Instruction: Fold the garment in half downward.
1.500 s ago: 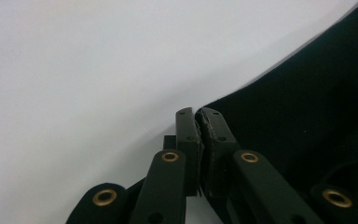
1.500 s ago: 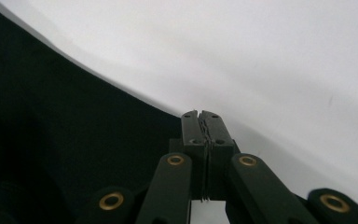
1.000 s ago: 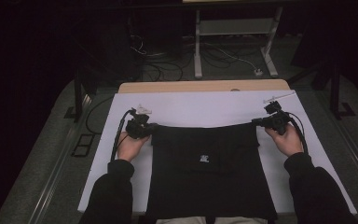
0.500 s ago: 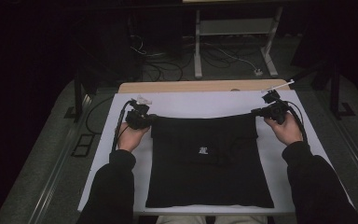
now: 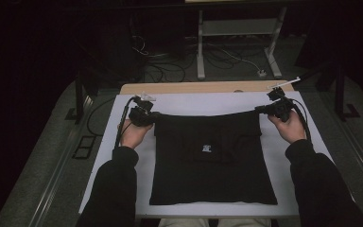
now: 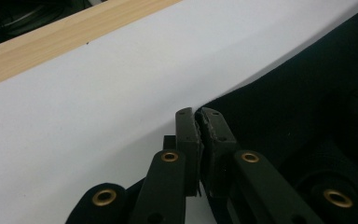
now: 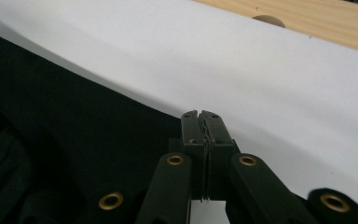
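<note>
A black garment with a small white label lies spread on the white tabletop, its far edge pulled taut between my two hands. My left gripper is shut on the garment's far left corner; in the left gripper view the jaws pinch the cloth edge at the gripper's tip. My right gripper is shut on the far right corner, and in the right gripper view its closed tip clamps the black cloth.
A wooden strip runs along the table's far edge. Beyond it stand a white frame and loose cables on the dark floor. Bare white surface lies on both sides of the garment.
Both hands have moved away from me toward the table's far edge, drawing the garment up the table, so more of it now lies flat on the white surface.
</note>
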A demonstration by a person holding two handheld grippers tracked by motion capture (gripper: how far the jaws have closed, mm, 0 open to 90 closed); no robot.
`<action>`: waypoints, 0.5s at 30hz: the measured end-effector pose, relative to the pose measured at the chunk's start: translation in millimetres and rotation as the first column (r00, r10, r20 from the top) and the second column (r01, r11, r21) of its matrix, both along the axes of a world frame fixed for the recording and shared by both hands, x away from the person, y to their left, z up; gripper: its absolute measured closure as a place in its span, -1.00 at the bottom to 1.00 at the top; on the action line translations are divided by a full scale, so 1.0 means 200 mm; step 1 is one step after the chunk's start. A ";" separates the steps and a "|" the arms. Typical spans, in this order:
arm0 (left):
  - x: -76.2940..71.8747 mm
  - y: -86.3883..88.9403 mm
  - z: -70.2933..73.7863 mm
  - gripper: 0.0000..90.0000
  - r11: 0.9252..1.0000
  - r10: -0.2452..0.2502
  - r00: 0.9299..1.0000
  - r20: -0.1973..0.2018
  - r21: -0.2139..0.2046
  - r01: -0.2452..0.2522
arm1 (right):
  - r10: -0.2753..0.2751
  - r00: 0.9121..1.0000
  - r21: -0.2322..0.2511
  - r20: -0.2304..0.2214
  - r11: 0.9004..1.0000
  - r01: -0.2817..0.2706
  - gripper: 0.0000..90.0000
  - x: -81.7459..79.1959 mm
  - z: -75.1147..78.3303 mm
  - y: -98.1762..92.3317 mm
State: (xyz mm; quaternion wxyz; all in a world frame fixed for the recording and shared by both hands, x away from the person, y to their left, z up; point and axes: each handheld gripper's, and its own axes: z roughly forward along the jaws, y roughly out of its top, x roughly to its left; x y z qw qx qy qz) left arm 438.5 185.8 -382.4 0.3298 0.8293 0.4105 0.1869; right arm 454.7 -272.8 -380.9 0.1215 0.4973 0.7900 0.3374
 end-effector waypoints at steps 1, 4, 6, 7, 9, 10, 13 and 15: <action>0.01 0.00 0.00 0.89 1.000 -0.001 1.000 -0.002 0.004 0.001 | 0.001 1.000 -0.004 0.001 1.000 -0.001 0.95 0.00 0.00 0.00; 0.02 -0.01 0.02 0.89 1.000 -0.003 1.000 0.000 0.010 0.003 | -0.002 1.000 -0.007 0.007 1.000 0.002 0.95 0.01 0.01 0.00; 0.03 -0.02 0.03 0.89 1.000 -0.001 1.000 0.002 0.006 0.000 | -0.002 1.000 -0.006 0.016 1.000 0.002 0.95 0.03 0.03 0.00; 0.04 -0.02 0.04 0.89 1.000 0.001 1.000 0.003 0.001 -0.001 | -0.001 1.000 -0.004 0.021 1.000 0.001 0.95 0.03 0.04 0.00; 0.04 -0.03 0.04 0.89 1.000 0.006 1.000 0.011 -0.007 -0.006 | 0.006 1.000 -0.003 0.029 1.000 -0.006 0.95 0.05 0.06 0.00; 0.04 -0.03 0.04 0.89 1.000 0.012 1.000 0.016 -0.009 -0.012 | 0.005 1.000 -0.002 0.028 1.000 -0.005 0.95 0.05 0.07 0.00; 0.05 -0.03 0.05 0.89 1.000 0.014 1.000 0.017 -0.004 -0.013 | -0.005 0.999 0.002 0.038 1.000 0.005 0.95 0.07 0.09 0.00; 0.07 -0.03 0.07 0.89 1.000 0.011 1.000 0.025 -0.003 -0.011 | -0.016 0.999 0.011 0.041 1.000 0.016 0.95 0.09 0.10 -0.01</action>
